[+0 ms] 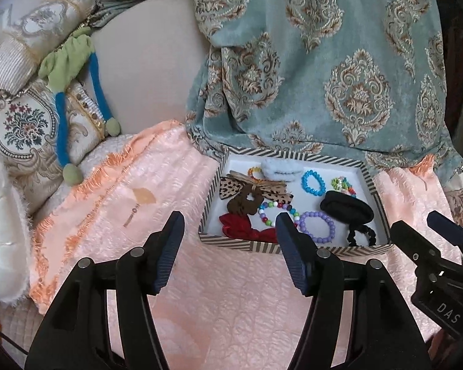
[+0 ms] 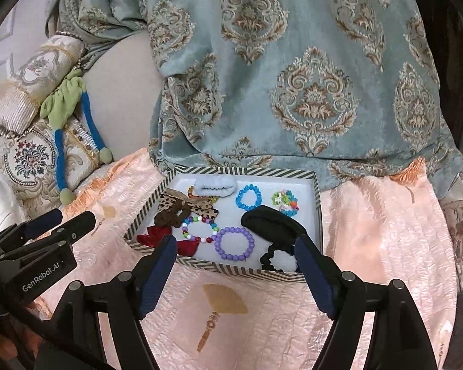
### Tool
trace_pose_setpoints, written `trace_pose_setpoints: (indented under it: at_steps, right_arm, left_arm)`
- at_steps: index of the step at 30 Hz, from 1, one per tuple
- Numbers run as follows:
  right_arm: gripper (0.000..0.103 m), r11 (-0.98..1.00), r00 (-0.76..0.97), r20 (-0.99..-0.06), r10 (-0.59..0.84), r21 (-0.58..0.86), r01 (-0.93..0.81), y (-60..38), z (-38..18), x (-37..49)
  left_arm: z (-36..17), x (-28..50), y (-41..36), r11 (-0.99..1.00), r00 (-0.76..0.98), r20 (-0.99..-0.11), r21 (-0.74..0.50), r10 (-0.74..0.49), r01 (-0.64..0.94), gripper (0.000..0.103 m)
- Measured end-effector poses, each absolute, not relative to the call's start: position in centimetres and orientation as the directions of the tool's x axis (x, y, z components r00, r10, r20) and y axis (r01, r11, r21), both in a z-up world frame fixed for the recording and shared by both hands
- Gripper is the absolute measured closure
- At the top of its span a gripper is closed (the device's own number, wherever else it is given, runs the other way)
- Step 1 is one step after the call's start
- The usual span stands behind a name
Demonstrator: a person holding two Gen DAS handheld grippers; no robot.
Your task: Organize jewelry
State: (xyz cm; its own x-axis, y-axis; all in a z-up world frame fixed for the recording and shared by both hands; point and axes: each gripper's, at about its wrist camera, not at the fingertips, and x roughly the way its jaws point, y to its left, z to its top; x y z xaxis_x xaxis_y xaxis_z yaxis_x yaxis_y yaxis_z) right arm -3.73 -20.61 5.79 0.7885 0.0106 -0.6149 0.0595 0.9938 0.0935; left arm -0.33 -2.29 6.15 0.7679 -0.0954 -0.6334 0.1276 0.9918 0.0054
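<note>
A striped-rim white box (image 1: 231,241) (image 2: 219,268) lies on the peach cloth and holds jewelry and hair things: a purple bead bracelet (image 1: 318,227) (image 2: 234,244), a blue bead bracelet (image 1: 313,182) (image 2: 247,198), a multicolour bead bracelet (image 1: 277,212) (image 2: 199,228), a red bow (image 1: 247,231), a leopard bow (image 1: 256,189), black hair ties (image 1: 347,209) (image 2: 271,225). My left gripper (image 1: 228,225) is open and empty, just before the box's near left corner. My right gripper (image 2: 234,248) is open and empty over the box's near rim; it also shows in the left wrist view (image 1: 423,231).
A peach quilted cloth (image 1: 231,302) (image 2: 262,323) covers the surface. A teal patterned drape (image 1: 324,61) hangs behind the box. Embroidered cushions (image 1: 24,123) and a green-and-blue soft toy (image 1: 68,61) lie at the left.
</note>
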Motion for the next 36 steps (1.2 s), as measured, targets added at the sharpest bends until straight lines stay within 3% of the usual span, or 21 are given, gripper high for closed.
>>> trace_pose_setpoints:
  at_steps: [6, 36]
  right_arm:
    - [0.021, 0.993, 0.805, -0.593, 0.005, 0.099, 0.067, -20.7, 6.7, -4.8]
    - [0.016, 0.995, 0.825, -0.565, -0.01, 0.076, 0.065, -19.8, 8.1, -6.4]
  left_arm:
    - [7.2, -1.8, -2.0, 0.994, 0.804, -0.591, 0.038, -0.063, 0.106, 0.034]
    - [8.5, -3.4, -0.7, 0.997, 0.821, -0.569, 0.021, -0.049, 0.074, 0.034]
